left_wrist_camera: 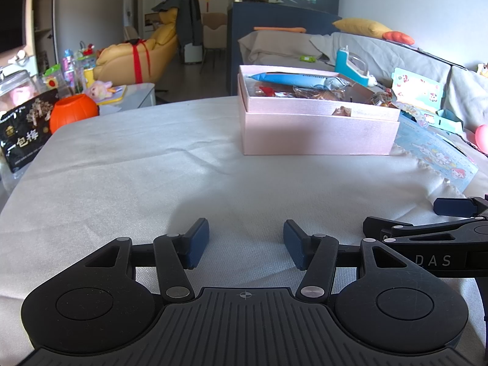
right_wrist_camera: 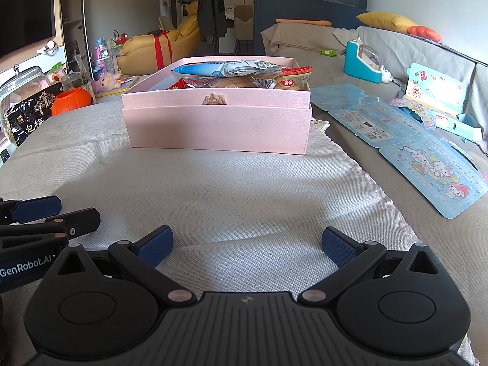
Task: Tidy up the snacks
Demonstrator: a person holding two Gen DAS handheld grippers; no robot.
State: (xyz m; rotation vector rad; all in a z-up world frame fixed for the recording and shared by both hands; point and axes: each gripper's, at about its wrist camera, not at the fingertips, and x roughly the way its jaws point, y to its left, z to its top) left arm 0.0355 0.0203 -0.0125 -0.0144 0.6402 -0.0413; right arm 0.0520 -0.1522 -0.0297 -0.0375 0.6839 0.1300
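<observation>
Left gripper [left_wrist_camera: 246, 247] and right gripper [right_wrist_camera: 247, 247] hover with fingers wide, holding nothing. Pink box [right_wrist_camera: 218, 128] walls partly hide the snacks [right_wrist_camera: 231, 68] inside.

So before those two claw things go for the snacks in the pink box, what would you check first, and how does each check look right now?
1. Left gripper open and holding nothing: ok.
2. Right gripper open and holding nothing: ok.
3. Pink box uncovered, so the snacks can be reached from above: ok.
4. White cloth between the grippers and the box free of obstacles: ok.
5. The blue snack packet lies on top of the pile, free to lift: ok.
6. What lies underneath the pile in the box: cannot tell.
</observation>
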